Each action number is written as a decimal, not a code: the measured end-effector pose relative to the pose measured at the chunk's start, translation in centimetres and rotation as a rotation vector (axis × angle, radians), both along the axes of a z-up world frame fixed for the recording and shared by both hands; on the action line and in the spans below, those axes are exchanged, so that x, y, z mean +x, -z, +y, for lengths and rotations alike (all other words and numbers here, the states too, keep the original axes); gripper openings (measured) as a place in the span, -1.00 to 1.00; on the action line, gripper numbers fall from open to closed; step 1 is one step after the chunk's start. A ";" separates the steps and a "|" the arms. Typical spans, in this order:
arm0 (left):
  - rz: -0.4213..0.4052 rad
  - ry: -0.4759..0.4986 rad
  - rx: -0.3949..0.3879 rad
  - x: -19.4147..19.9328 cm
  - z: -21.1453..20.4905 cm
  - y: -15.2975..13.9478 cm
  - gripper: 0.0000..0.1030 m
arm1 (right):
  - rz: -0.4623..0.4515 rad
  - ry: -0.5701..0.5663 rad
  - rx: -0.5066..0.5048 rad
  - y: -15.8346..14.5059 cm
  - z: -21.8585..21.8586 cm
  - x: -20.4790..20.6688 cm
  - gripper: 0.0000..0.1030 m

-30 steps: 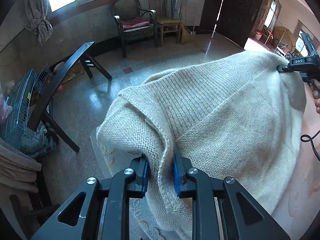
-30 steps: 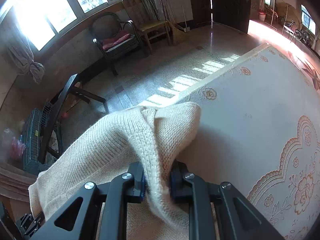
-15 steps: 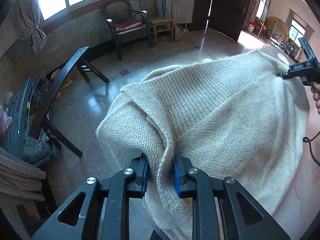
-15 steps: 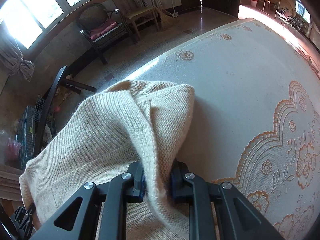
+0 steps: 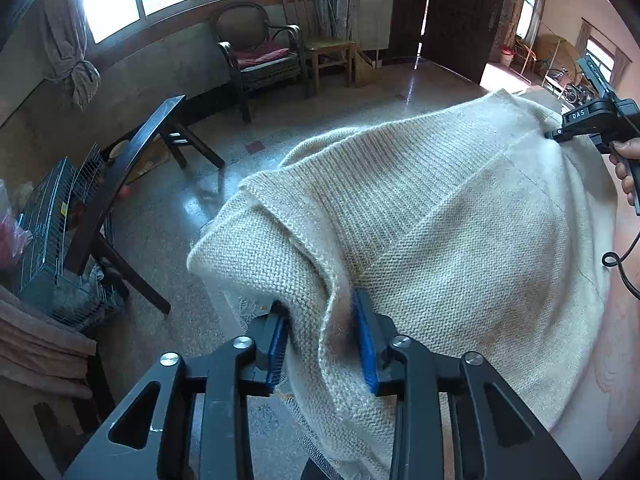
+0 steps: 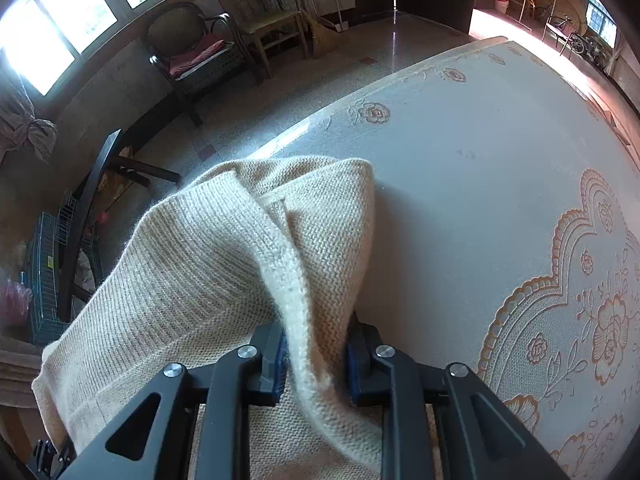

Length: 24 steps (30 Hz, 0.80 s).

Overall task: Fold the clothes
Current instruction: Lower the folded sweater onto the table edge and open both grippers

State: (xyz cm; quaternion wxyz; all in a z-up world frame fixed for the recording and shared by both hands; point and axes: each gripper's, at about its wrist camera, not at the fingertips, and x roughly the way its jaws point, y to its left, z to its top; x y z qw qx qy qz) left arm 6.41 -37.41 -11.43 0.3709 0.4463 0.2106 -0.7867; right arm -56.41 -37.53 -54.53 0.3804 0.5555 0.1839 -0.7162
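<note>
- Biggest thing here is the cream knit sweater (image 5: 460, 240), stretched between the two grippers and held up over the bench (image 6: 500, 200), which wears a pale tablecloth with orange floral lace patterns.
- Left gripper (image 5: 322, 344): fingers (image 5: 277, 340) closed down to a narrow gap with a bunched fold of the sweater's edge pinched between the blue pads (the knit spills over and hangs below them).
- Right gripper (image 6: 316, 356): same deal, fingers (image 6: 357, 360) nearly together and clamped on a thick rolled edge of the sweater. In the left wrist view you can see this gripper at the far corner of the garment, with the person's hand (image 5: 626, 168) wrapped around its handle.
- Room behind: polished terrazzo floor (image 5: 300, 152), a dark wicker armchair (image 5: 256, 56) with a red cushion, and a wooden chair (image 5: 324, 40) just beside it under the windows.
- Off to the left, a dark wooden bench-like piece (image 5: 120, 184) tilted near a wire cage (image 5: 48, 232).
</note>
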 end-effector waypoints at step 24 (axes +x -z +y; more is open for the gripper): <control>-0.034 -0.171 -0.003 0.9 3.0 -4.8 0.44 | 0.492 -0.258 0.047 -10.7 3.2 10.2 0.67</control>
